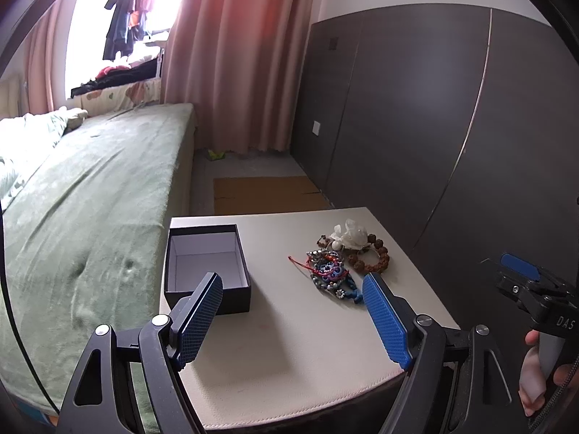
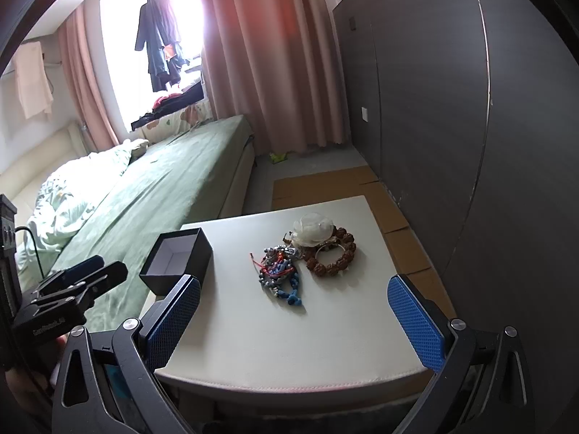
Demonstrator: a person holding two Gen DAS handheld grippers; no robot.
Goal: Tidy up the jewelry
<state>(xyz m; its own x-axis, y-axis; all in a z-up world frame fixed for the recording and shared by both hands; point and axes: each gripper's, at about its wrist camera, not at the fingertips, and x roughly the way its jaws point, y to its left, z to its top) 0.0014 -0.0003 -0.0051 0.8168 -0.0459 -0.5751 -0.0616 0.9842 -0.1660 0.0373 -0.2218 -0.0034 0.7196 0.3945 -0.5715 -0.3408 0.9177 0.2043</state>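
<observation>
both hand-held grippers (image 1: 291, 318) (image 2: 293, 316) agape over table (image 2: 289, 354), box (image 1: 206, 267) at left edge, jewelry (image 2: 289, 264) maybe tangled

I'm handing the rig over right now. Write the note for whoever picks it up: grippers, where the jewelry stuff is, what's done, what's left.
Left gripper: open, empty, hovering above the near part of the table.
Right gripper: open, empty, also over the near edge.
Black box: lid off, nothing visible inside, at the table's bed-side edge.
Jewelry: blue beaded bracelets in a tangle mid-table; brown bead bracelet just behind them; white flower piece resting on the brown one's far side.
Done: nothing boxed yet.
Left: move every piece into the box. The blue tangle is nearest both grippers, probably the easiest first pick.
</observation>
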